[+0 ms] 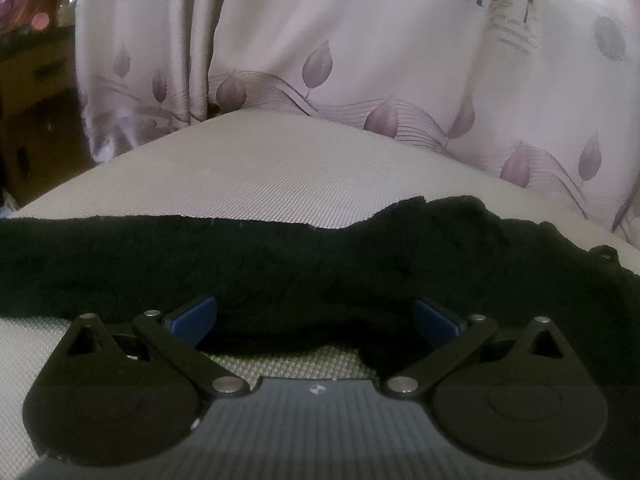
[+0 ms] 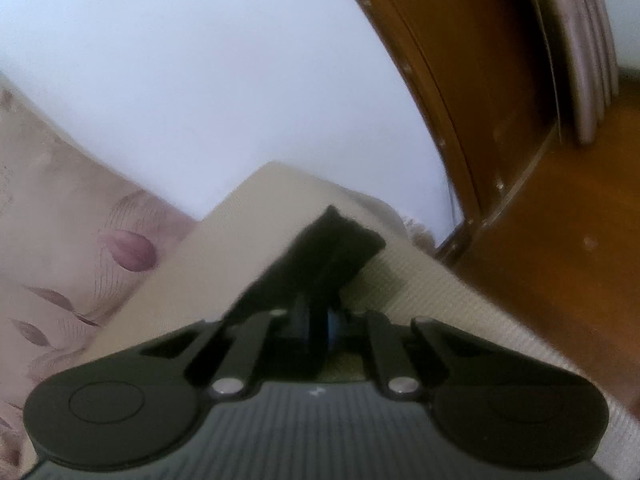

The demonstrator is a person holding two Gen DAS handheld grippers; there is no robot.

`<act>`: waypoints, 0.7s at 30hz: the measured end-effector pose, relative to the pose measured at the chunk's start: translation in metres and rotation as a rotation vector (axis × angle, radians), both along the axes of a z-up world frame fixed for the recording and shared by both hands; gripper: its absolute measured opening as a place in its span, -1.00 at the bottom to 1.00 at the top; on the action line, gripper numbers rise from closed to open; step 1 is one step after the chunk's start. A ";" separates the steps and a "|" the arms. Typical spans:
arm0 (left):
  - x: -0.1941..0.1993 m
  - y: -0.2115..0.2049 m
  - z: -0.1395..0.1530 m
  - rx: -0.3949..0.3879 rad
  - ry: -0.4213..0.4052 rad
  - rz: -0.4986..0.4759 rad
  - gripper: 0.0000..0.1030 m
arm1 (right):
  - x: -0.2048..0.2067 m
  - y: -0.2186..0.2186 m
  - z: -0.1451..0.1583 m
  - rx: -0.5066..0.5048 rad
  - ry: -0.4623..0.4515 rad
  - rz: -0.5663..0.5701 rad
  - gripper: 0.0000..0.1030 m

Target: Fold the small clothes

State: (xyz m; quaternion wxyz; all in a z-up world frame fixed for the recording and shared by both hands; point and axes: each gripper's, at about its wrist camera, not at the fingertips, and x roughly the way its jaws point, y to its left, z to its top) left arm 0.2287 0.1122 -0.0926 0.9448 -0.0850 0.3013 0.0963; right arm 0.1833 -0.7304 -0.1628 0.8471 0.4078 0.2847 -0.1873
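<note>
A black garment (image 1: pixel 280 264) lies spread in a long band across the beige woven surface (image 1: pixel 260 168). My left gripper (image 1: pixel 316 320) is open, its blue pads (image 1: pixel 196 318) wide apart over the garment's near edge, with cloth lying between them and not pressed. In the right wrist view, my right gripper (image 2: pixel 318 326) is shut on an end of the black garment (image 2: pixel 328 248), which runs forward from the jaws over the beige surface (image 2: pixel 248 232). The pinch point itself is dark and partly hidden.
A pale curtain with purple leaf print (image 1: pixel 360 60) hangs just behind the surface. Dark wooden furniture (image 1: pixel 36 80) stands at the left. In the right wrist view, a white wall (image 2: pixel 180 80) and a brown wooden door frame (image 2: pixel 480 80) lie beyond the surface's corner.
</note>
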 end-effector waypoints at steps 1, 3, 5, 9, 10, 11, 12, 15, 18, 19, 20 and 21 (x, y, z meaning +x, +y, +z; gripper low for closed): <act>0.000 0.000 0.000 -0.003 -0.001 0.003 1.00 | -0.003 0.002 0.005 0.014 -0.033 -0.005 -0.85; -0.001 0.001 0.000 -0.011 -0.004 0.006 1.00 | -0.007 0.008 0.019 0.030 -0.083 -0.025 -0.85; -0.002 0.002 0.000 -0.023 -0.008 0.008 1.00 | -0.008 0.016 0.038 0.040 -0.132 -0.025 -0.85; -0.005 0.006 0.001 -0.057 -0.026 0.013 1.00 | 0.000 0.045 0.088 0.036 -0.240 0.011 -0.85; -0.005 0.007 0.001 -0.067 -0.031 0.014 1.00 | 0.004 0.057 0.104 0.031 -0.267 0.029 -0.85; -0.006 0.009 0.001 -0.080 -0.038 0.015 1.00 | 0.007 0.069 0.118 0.035 -0.295 0.046 -0.85; -0.007 0.010 0.001 -0.093 -0.046 0.016 1.00 | 0.011 0.081 0.130 0.047 -0.326 0.063 -0.85; -0.009 0.015 0.002 -0.134 -0.070 0.022 1.00 | 0.028 0.136 0.168 0.091 -0.429 0.145 -0.85; -0.012 0.020 0.002 -0.175 -0.094 0.034 1.00 | 0.044 0.201 0.191 0.142 -0.508 0.241 -0.85; -0.014 0.024 0.002 -0.196 -0.105 0.035 1.00 | 0.050 0.226 0.196 0.156 -0.526 0.277 -0.85; -0.015 0.026 0.002 -0.220 -0.090 0.032 1.00 | 0.056 0.255 0.198 0.169 -0.541 0.318 -0.85; -0.015 0.029 0.002 -0.237 -0.096 0.033 1.00 | 0.061 0.278 0.197 0.176 -0.546 0.350 -0.85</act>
